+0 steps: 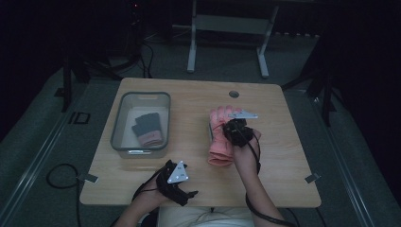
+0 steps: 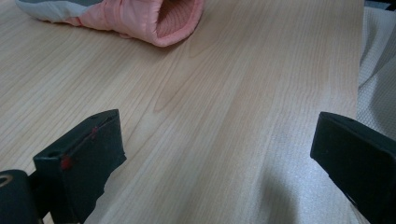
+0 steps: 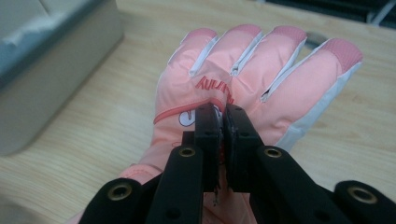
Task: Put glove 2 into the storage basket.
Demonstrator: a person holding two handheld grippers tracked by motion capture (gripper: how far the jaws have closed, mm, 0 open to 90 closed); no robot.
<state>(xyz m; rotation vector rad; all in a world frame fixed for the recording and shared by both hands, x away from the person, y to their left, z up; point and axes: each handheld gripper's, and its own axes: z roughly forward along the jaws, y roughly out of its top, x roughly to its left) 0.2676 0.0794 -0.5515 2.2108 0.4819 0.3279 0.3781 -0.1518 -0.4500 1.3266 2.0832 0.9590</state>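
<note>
A pink glove point(image 1: 220, 137) lies flat on the wooden table point(image 1: 189, 179), fingers pointing away from me. My right gripper point(image 3: 223, 108) is shut on a pinch of fabric at the back of the pink glove point(image 3: 243, 70); from above that right gripper point(image 1: 235, 127) sits over the glove's middle. Near the table's front edge my left gripper point(image 1: 187, 193) stands open with nothing between its jaws. In its own view the left gripper point(image 2: 215, 144) looks across bare wood toward the glove's open cuff point(image 2: 163, 23). A dark glove with a pink cuff point(image 1: 148, 128) lies in the grey bin point(image 1: 118, 123).
The grey bin stands on the left half of the table, and its wall point(image 3: 51, 70) rises close to the left of the pink glove. A round cable hole point(image 1: 233, 94) sits near the table's far edge. Cables trail over the front edge.
</note>
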